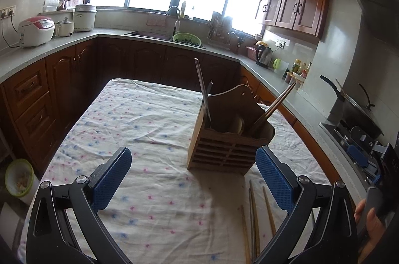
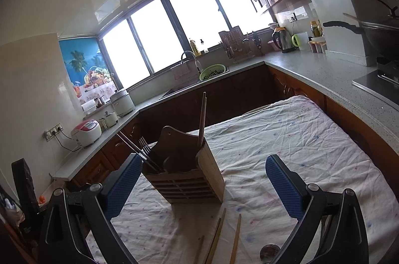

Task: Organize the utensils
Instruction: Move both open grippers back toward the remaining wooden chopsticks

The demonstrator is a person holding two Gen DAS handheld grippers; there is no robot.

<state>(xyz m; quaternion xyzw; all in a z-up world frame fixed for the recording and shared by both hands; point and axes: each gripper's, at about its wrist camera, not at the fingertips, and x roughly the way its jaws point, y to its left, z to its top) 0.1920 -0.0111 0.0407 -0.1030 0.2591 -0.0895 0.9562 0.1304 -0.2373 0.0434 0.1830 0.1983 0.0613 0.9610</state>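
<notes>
Utensils are split between a wooden holder (image 1: 230, 139) and the cloth-covered counter (image 1: 149, 139). The holder stands upright on the floral cloth toward the right side of the counter. Inside it, a pair of metal chopsticks (image 1: 203, 91) and a fork (image 2: 144, 145) lean in one end compartment, and dark chopsticks (image 1: 276, 106) lean in the other. In front of the holder, several wooden chopsticks (image 1: 254, 214) lie loose on the cloth, pointing roughly toward the holder. A round spoon bowl (image 2: 269, 251) shows at the bottom edge of the right wrist view, beside them.

Both grippers hover above the cloth with nothing between their blue fingers: the left gripper (image 1: 194, 179) is spread wide, and the right gripper (image 2: 204, 185) likewise, each framing the holder without touching it.
</notes>
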